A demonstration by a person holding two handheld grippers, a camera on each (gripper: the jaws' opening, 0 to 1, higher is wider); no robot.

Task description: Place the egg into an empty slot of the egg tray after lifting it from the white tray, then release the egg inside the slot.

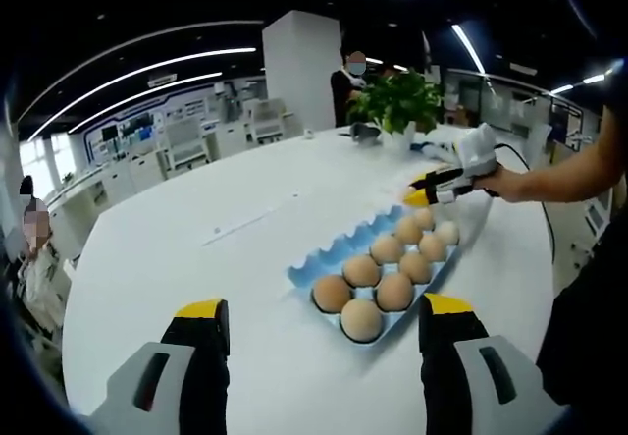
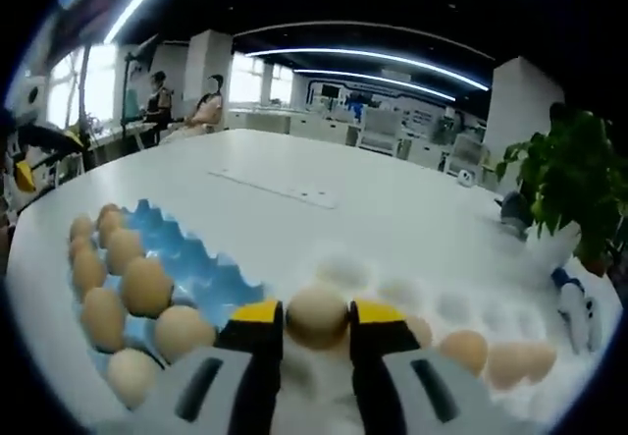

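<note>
The blue egg tray (image 1: pixel 339 255) lies on the white table with several brown eggs (image 1: pixel 361 270) in its slots. My left gripper (image 1: pixel 324 307) hovers open in front of its near end, with nothing between its fingers. At the tray's far end a person's hand holds my right gripper (image 1: pixel 424 195). In the right gripper view, my right gripper (image 2: pixel 316 315) is shut on a tan egg (image 2: pixel 316 317) above the white tray (image 2: pixel 392 280). The white tray holds a few more eggs (image 2: pixel 463 349). The blue egg tray (image 2: pixel 211 273) lies to its left, with bare slots on the side nearest the held egg.
A potted plant (image 1: pixel 397 101) (image 2: pixel 564 185) stands at the table's far side. A flat white strip (image 1: pixel 245 224) (image 2: pixel 280 190) lies on the table. A blue-and-white object (image 2: pixel 574 305) rests beside the white tray. People stand and sit beyond the table (image 1: pixel 353 74) (image 2: pixel 206 101).
</note>
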